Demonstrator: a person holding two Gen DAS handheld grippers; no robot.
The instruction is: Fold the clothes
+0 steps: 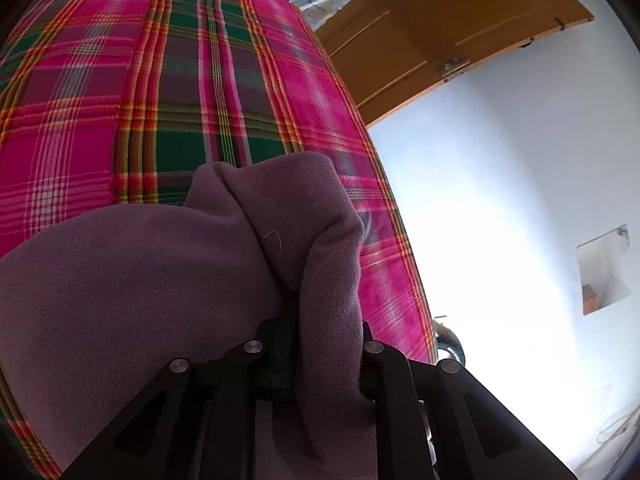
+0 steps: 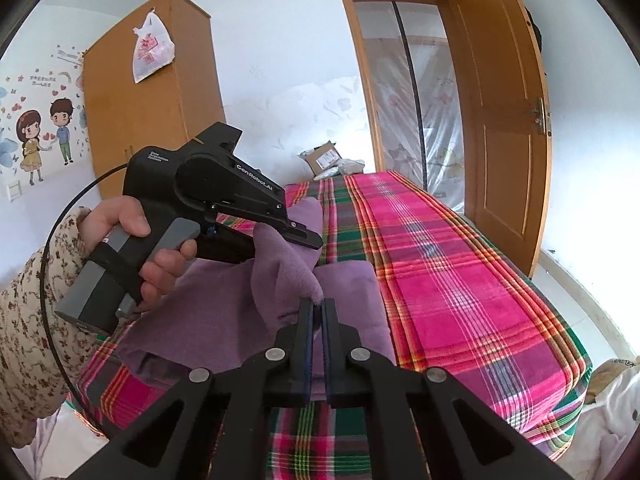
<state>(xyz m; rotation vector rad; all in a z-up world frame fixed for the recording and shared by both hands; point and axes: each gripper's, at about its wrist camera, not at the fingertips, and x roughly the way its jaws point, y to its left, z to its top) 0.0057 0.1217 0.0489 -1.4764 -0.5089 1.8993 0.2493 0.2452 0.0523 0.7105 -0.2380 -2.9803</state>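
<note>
Both hand-held grippers, left and right, pinch bunched, fuzzy purple fleece above plaid bedcover.

left tool – black, grey handle, white lettering | sleeve – beige floral | cable – black

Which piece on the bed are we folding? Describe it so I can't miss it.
Find the bed's pink-and-green plaid cover. On its near left part lies the soft purple fleece garment, the only plain, unpatterned fabric there, pinched by both grippers.
</note>
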